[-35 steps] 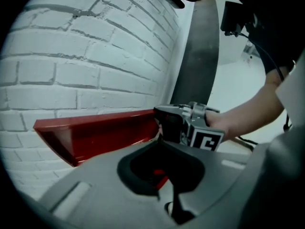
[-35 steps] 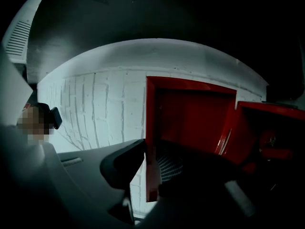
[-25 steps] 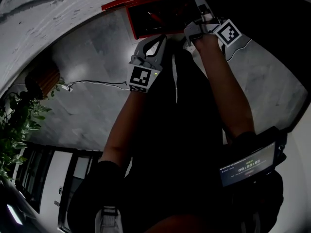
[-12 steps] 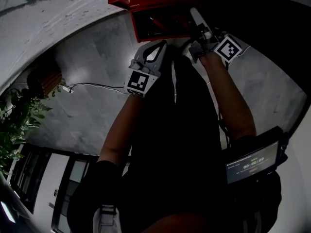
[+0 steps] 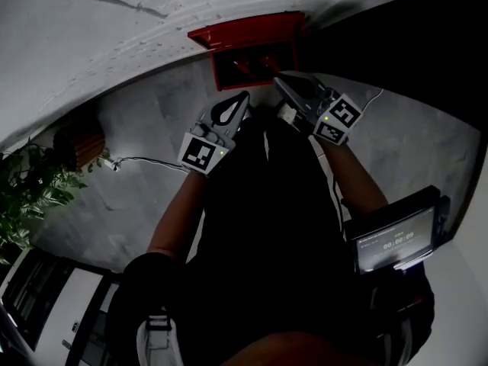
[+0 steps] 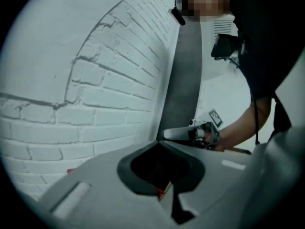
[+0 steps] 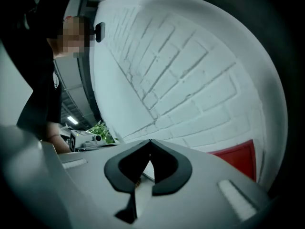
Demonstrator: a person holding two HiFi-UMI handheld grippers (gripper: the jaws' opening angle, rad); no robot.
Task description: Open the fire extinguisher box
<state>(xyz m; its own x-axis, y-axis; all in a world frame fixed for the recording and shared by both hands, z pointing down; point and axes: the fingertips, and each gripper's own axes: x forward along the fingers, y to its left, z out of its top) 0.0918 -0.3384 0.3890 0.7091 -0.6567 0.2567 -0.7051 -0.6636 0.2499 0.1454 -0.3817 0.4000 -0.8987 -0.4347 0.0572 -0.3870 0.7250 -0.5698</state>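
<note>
Both the left gripper (image 5: 244,99) and right gripper (image 5: 280,82), jaws together and empty, the right's just closed, lift away from the seemingly opened fire extinguisher box (image 5: 244,35).

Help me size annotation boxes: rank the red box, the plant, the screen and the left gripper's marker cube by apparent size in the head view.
1. The red box, plant and screen: too alike to rank; the screen is also nearer the camera.
2. The left gripper's marker cube, clearly smallest.

Black outfit (image 5: 259,227), short sleeves (image 5: 149,273). Left gripper (image 5: 242,99) and right gripper (image 5: 282,84) are pale grey shells, each with a black-and-white marker cube (image 5: 200,153) and a tiny green light (image 5: 221,153).
</note>
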